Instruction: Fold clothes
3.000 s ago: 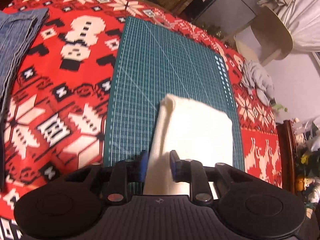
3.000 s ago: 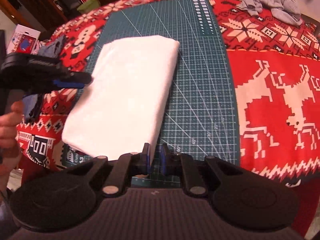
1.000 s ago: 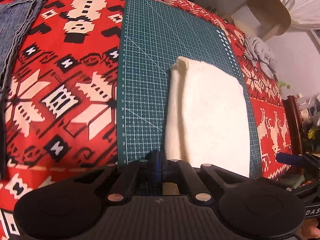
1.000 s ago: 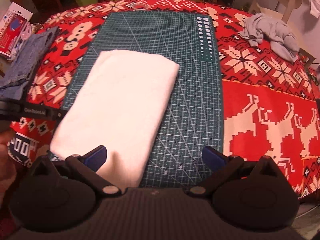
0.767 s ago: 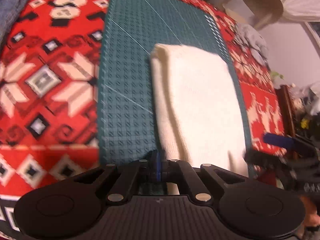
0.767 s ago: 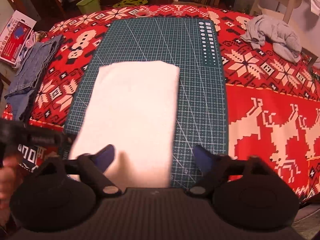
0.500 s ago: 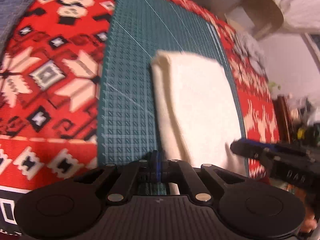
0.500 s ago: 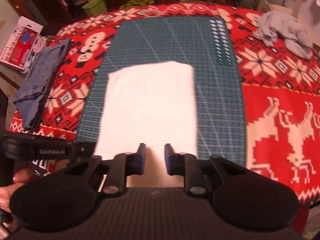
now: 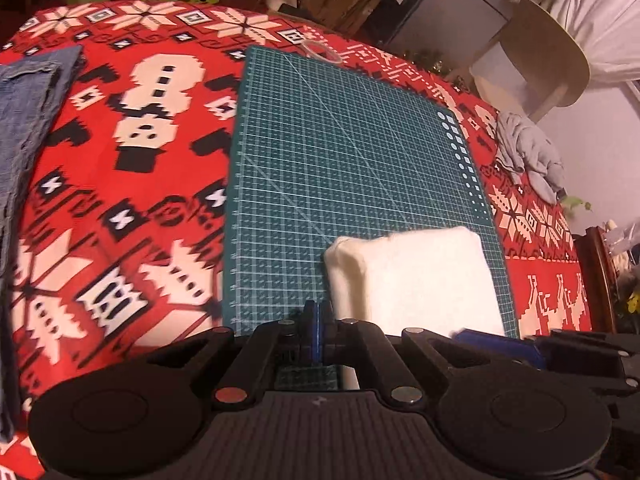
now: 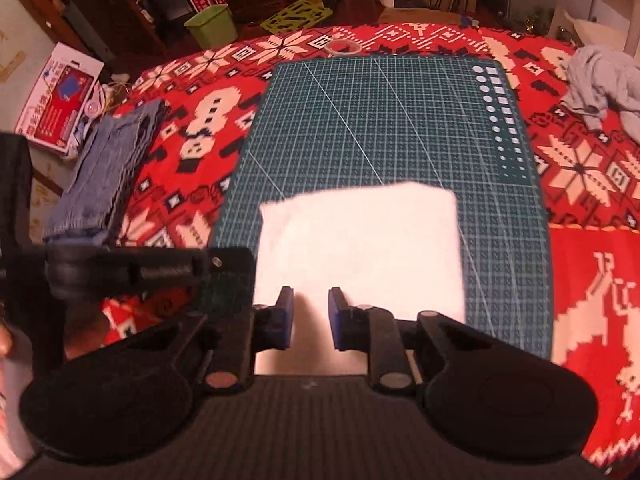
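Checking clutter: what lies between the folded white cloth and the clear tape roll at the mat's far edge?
Only bare green cutting mat lies between the white cloth and the tape roll. The right wrist view shows it best.

White cloth (image 10: 360, 248): folded into a thick, squarish pad; we find it flat on the green cutting mat (image 10: 380, 128), lower centre of frame.

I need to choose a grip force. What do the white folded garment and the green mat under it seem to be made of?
White folded garment: probably soft, matte knit or fleece; its rounded, puffy folded edge suggests this, though no weave shows. Green mat: seemingly a smooth vinyl or rubber cutting mat; it lies flat with a printed grid.
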Demonstrator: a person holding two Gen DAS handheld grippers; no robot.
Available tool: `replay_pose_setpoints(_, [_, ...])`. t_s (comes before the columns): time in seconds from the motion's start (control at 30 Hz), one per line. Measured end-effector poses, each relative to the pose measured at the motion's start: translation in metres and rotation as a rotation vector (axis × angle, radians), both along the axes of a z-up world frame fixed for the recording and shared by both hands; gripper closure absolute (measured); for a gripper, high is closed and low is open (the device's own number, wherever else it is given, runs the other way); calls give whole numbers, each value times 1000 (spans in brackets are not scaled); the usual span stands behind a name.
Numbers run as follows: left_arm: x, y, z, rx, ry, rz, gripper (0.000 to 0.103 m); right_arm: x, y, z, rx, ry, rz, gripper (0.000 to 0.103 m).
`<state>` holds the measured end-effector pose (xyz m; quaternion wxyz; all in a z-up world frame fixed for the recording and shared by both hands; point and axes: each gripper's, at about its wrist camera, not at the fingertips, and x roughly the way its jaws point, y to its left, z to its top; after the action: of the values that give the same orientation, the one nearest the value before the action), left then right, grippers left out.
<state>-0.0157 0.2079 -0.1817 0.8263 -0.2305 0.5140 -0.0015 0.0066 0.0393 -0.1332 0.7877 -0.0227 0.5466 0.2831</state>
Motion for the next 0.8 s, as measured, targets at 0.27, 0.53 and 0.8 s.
replay_pose_setpoints(0.27, [9,0,-5,-20,18,0,103,16,8,-4,7,13,-3,82])
replay_pose_setpoints(0.53, [14,13,-15,-122,31,35,103,22,6,-7,27,31,-31,82])
replay_pose_setpoints(0.8, [-2,-2,-12,-84,58,-33,103,20,6,-8,28,29,-35,82])
